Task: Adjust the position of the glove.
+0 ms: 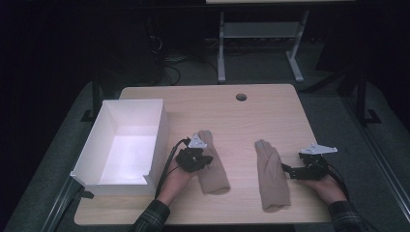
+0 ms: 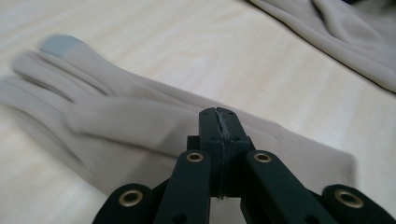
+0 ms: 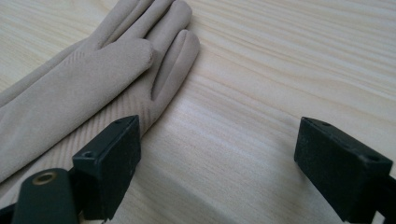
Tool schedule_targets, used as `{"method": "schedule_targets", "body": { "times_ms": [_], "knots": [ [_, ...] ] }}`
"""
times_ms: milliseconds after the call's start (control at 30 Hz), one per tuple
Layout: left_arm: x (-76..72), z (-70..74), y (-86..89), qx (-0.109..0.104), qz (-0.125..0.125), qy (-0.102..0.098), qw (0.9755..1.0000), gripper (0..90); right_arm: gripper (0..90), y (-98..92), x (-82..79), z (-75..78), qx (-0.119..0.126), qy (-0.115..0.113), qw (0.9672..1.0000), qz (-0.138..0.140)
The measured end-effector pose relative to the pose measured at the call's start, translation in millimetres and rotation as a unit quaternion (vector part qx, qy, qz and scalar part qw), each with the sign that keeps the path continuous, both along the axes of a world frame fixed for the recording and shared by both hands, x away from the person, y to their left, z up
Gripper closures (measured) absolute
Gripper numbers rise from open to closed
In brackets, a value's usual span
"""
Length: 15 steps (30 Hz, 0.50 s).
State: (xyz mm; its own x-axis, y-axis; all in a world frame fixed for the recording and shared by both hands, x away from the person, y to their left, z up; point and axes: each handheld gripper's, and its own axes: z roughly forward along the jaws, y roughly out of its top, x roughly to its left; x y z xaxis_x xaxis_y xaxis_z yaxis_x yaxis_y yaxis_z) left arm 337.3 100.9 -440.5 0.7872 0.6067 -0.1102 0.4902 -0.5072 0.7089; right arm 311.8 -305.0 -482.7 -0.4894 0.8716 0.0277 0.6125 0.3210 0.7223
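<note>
My left gripper [image 1: 205,159] sits low over the left glove [image 1: 212,166], jaws pressed flat together with no gap between them; whether any cloth is pinched there I cannot tell. That glove is soft beige fabric, lying flat on the pale wood-grain surface [image 1: 241,121], fingers pointing away from me. In the left gripper view the closed black jaws point across at a glove [image 2: 140,121] with a grey pad on one fingertip, slim fingers together, cuff cut square.

My right gripper [image 1: 288,170] is spread wide, its blocky black jaws well apart, resting just beside the right glove [image 1: 271,176]. In the right gripper view that right glove [image 3: 79,88] shows a fine ribbed weave, and one jaw stands at its edge with bare wood between the jaws.

Off to my left stands a white box [image 1: 159,130], open-topped, straight thin walls, just beside my left hand [image 1: 176,181].
</note>
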Motion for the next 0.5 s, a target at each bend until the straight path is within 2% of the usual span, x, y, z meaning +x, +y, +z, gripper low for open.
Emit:
{"method": "schedule_targets", "body": {
  "times_ms": [33,233,433,467,500],
  "knots": [
    [7.0,0.0,-1.4,-0.003,0.009,-0.002,1.0000,89.7,14.2,-0.2,0.2,-0.1,-0.001,-0.001,1.0000,0.001],
    [27.0,-4.8,-12.5,-0.008,0.013,0.002,0.9999,89.8,14.2,0.0,0.1,0.0,0.000,0.000,1.0000,0.000],
    [37.0,-15.0,-22.3,0.009,0.013,0.004,0.9999,89.7,14.2,0.0,0.2,0.0,0.000,0.000,1.0000,0.001],
    [39.3,-19.7,-23.9,0.021,0.012,0.010,0.9997,89.7,14.2,-0.1,0.2,0.1,0.000,0.001,1.0000,0.001],
    [40.2,-23.5,-24.6,0.023,0.010,0.015,0.9996,89.7,14.2,-0.1,0.2,0.1,0.000,0.001,1.0000,0.001]
  ]
}}
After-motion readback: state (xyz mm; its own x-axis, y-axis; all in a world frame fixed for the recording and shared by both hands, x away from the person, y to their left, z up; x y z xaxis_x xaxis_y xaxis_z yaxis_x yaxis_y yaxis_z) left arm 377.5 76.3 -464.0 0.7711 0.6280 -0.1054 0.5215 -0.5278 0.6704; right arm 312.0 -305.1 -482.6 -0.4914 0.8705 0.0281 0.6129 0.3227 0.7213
